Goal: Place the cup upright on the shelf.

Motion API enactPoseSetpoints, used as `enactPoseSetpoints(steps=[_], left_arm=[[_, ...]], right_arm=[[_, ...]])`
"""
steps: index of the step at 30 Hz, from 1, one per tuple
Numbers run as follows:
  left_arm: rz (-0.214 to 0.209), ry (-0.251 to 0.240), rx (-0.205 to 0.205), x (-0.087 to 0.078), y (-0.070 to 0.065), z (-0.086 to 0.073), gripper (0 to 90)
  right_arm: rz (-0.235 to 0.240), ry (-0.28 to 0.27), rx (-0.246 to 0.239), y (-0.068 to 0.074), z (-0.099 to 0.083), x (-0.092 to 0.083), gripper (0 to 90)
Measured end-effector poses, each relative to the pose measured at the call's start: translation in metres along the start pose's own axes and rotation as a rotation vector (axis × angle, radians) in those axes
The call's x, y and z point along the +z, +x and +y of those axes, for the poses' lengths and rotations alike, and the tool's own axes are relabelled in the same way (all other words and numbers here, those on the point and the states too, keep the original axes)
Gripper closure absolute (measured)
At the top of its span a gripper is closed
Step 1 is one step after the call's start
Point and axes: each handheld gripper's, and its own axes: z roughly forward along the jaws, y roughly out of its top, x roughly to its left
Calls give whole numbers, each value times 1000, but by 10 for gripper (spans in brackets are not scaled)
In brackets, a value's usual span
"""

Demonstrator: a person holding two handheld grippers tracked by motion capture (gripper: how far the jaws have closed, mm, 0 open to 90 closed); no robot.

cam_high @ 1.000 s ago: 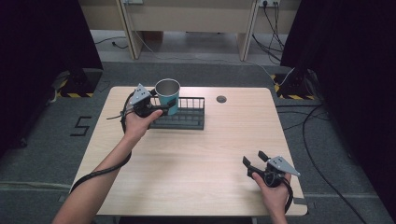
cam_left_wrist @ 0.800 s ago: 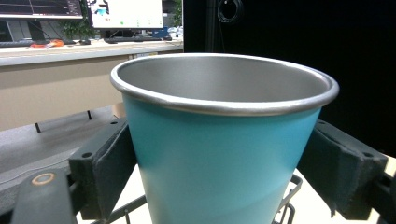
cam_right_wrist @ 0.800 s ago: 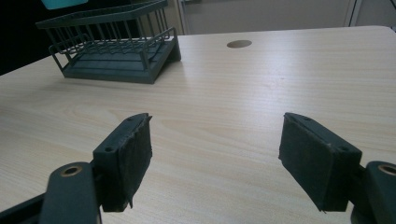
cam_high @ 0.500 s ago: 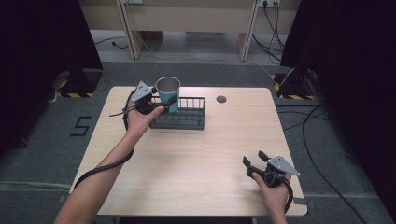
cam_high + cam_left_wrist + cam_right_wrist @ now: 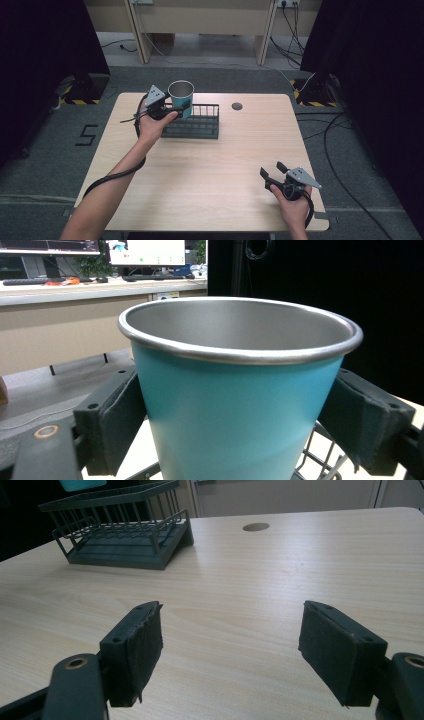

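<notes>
A teal metal cup (image 5: 181, 97) with a silver rim is held upright above the left end of a dark wire rack (image 5: 195, 123). My left gripper (image 5: 175, 108) is shut on the cup. In the left gripper view the cup (image 5: 235, 405) sits between both pads (image 5: 122, 427), with rack wires just below. My right gripper (image 5: 272, 172) rests open near the table's front right corner. In the right gripper view its fingertips (image 5: 230, 647) stand wide apart over bare wood, with the rack (image 5: 122, 527) farther off.
The wooden table (image 5: 220, 170) has a round cable hole (image 5: 237, 106) at the back right of the rack. Desks and cables lie on the floor beyond the far edge. Dark curtains stand on both sides.
The left gripper has lifted the cup a little higher and slightly back over the rack's left end. The right gripper has stayed in place.
</notes>
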Motion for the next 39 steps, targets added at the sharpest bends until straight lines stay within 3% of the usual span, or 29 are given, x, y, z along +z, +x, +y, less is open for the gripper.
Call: enactPoseSetpoints(steps=[10, 39], left_arm=[[27, 23, -12, 9, 3, -8, 144], [26, 142, -44, 21, -3, -43, 143]], right_arm=[[1, 1, 2, 0, 0, 0, 260], [3, 4, 0, 0, -1, 0, 260]])
